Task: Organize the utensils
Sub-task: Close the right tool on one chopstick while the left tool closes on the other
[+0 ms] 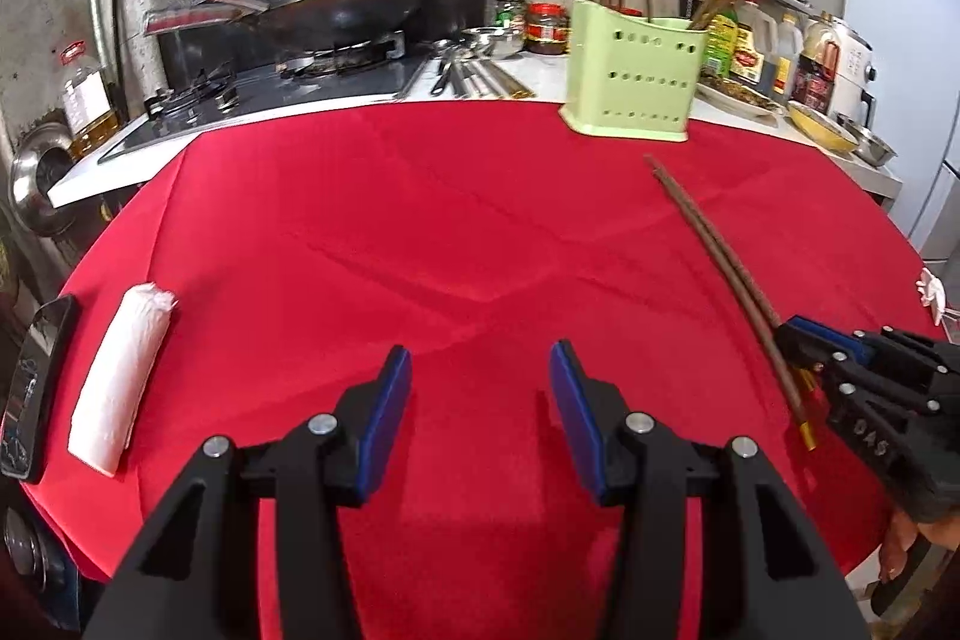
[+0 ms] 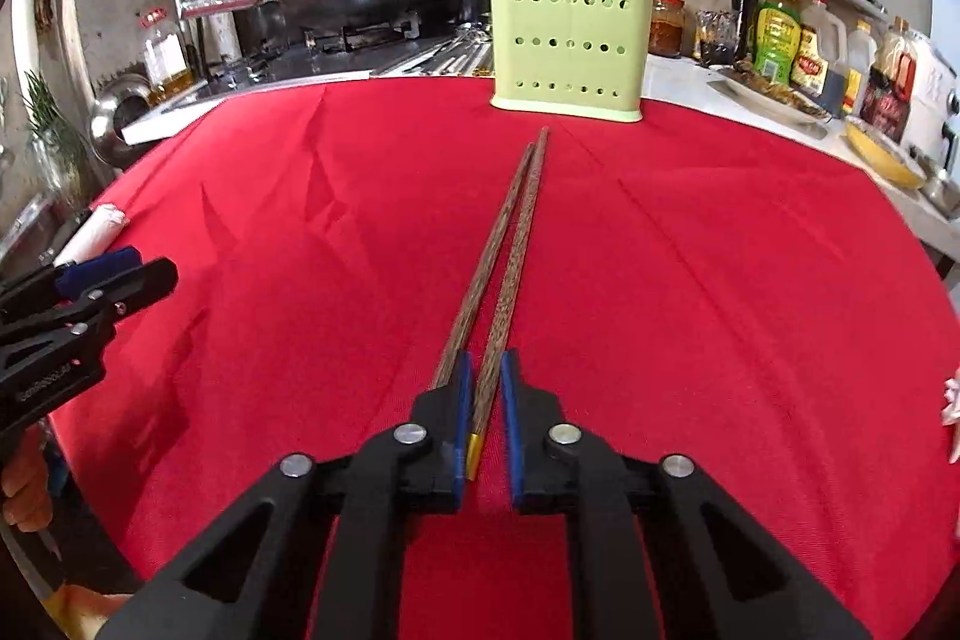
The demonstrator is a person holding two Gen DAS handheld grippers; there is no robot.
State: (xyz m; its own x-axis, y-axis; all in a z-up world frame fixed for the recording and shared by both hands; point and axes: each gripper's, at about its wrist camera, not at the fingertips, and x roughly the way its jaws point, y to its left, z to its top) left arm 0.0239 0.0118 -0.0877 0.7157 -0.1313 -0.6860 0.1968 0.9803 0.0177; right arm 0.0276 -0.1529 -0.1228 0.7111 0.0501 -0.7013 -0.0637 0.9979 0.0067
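Two long brown chopsticks (image 2: 510, 244) with gold ends lie side by side on the red cloth (image 2: 720, 280), pointing at a pale green perforated holder (image 2: 567, 46) that has several chopsticks standing in it. My right gripper (image 2: 485, 361) is shut on the near end of one chopstick; the other runs behind its left finger. In the left wrist view the chopsticks (image 1: 714, 244) cross the right side, with the right gripper (image 1: 786, 334) at their near end and the holder (image 1: 630, 82) at the cloth's far edge. My left gripper (image 1: 480, 370) hovers open over bare cloth, holding nothing.
A white roll (image 1: 120, 370) and a dark phone (image 1: 36, 388) lie at the cloth's left edge. Behind are a stove with a wok (image 1: 336, 10), metal utensils (image 1: 474, 76) on the counter, bottles and bowls (image 1: 822, 127) at the right.
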